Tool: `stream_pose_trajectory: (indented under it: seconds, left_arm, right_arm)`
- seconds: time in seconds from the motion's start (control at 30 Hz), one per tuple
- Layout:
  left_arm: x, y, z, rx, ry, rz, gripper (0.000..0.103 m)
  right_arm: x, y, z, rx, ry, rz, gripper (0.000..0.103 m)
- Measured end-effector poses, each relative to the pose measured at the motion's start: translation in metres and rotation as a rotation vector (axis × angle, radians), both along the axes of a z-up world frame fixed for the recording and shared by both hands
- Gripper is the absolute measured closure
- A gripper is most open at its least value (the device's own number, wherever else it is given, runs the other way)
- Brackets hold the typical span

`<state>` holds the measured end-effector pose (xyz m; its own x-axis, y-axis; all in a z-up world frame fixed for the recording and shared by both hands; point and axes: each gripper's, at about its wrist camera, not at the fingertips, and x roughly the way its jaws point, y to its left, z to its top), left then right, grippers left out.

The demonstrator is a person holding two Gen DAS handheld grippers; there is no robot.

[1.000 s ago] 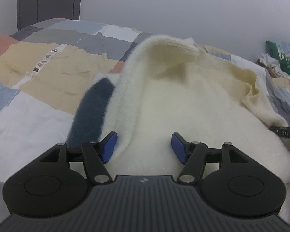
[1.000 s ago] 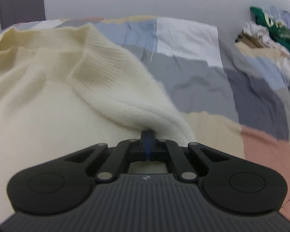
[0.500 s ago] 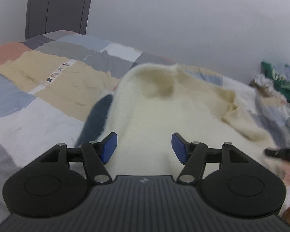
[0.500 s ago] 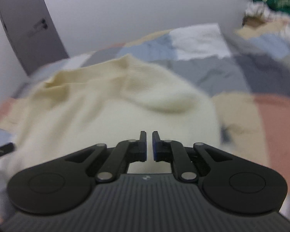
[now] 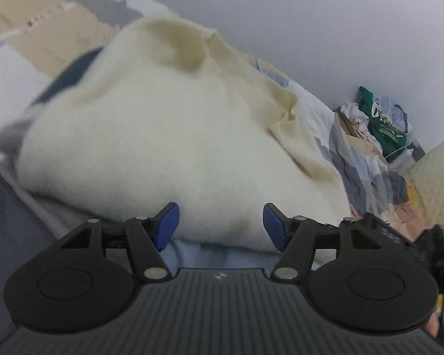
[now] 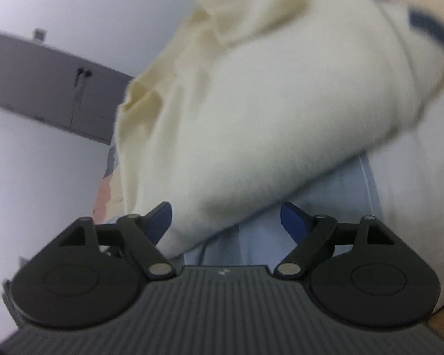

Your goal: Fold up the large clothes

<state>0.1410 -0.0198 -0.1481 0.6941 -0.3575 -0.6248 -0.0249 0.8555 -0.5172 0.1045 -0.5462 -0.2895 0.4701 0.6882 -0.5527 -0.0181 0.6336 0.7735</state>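
While the cream fleece sweater (image 5: pixel 162 136) lies bunched on the patchwork bedspread (image 5: pixel 358 159), the left gripper (image 5: pixel 220 226) gapes empty and the right gripper (image 6: pixel 226 222), jaws just opened, holds nothing, so its loose fold may slump apart.

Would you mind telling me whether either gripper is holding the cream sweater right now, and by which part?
Nothing is held. The left gripper stands open, and the right gripper has just been opening; the cream sweater lies free on the bed.

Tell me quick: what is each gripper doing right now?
Left gripper: open, holding nothing; cream sweater lies just ahead.
Right gripper: open, jaws have just been opening; sweater edge between them, not gripped.
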Motion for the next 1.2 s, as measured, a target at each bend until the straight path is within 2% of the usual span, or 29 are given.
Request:
stream_pose_trajectory:
  seconds: [0.07, 0.2, 0.33, 0.4, 0.47, 0.57, 0.67, 0.8, 0.87, 1.0, 1.13, 1.2]
  left_arm:
    - [0.001, 0.002, -0.003, -0.015, 0.01, -0.002, 0.026]
    - [0.01, 0.003, -0.008, -0.044, 0.019, -0.019, 0.017]
    - [0.014, 0.005, -0.013, -0.065, 0.037, -0.036, 0.012]
    - [0.015, 0.01, -0.017, -0.104, 0.073, -0.032, 0.011]
    - [0.018, 0.018, -0.026, -0.144, 0.117, 0.002, 0.011]
    - [0.025, 0.039, -0.041, -0.258, 0.158, 0.064, 0.011]
    - [0.033, 0.064, -0.056, -0.393, 0.167, 0.162, 0.011]
    - [0.042, 0.093, -0.082, -0.598, 0.204, 0.306, 0.012]
    - [0.043, 0.099, -0.088, -0.647, 0.203, 0.357, 0.017]
    - [0.045, 0.099, -0.086, -0.589, 0.202, 0.388, 0.037]
    - [0.047, 0.095, -0.076, -0.509, 0.163, 0.384, 0.059]
    - [0.047, 0.09, -0.069, -0.462, 0.142, 0.378, 0.062]
  right_arm:
    - [0.007, -0.002, -0.012, 0.042, 0.058, -0.04, 0.019]
    - [0.022, -0.002, -0.028, 0.11, 0.1, -0.116, 0.015]
    - [0.031, 0.016, -0.03, 0.108, 0.082, -0.11, 0.014]
    - [0.035, 0.02, -0.027, 0.139, 0.078, -0.128, 0.013]
    - [0.034, 0.018, -0.022, 0.186, 0.036, -0.13, 0.013]
    - [0.028, 0.018, -0.01, 0.238, -0.049, -0.106, 0.013]
    - [0.026, 0.015, 0.0, 0.285, -0.092, -0.109, 0.013]
    - [0.024, 0.011, -0.003, 0.282, -0.086, -0.117, 0.013]
    - [0.024, 0.011, -0.008, 0.266, -0.063, -0.12, 0.014]
    - [0.021, 0.003, -0.015, 0.183, -0.019, -0.14, 0.014]
    - [0.02, -0.018, -0.025, 0.154, 0.035, -0.249, 0.017]
    - [0.02, -0.023, -0.022, 0.145, 0.013, -0.272, 0.017]
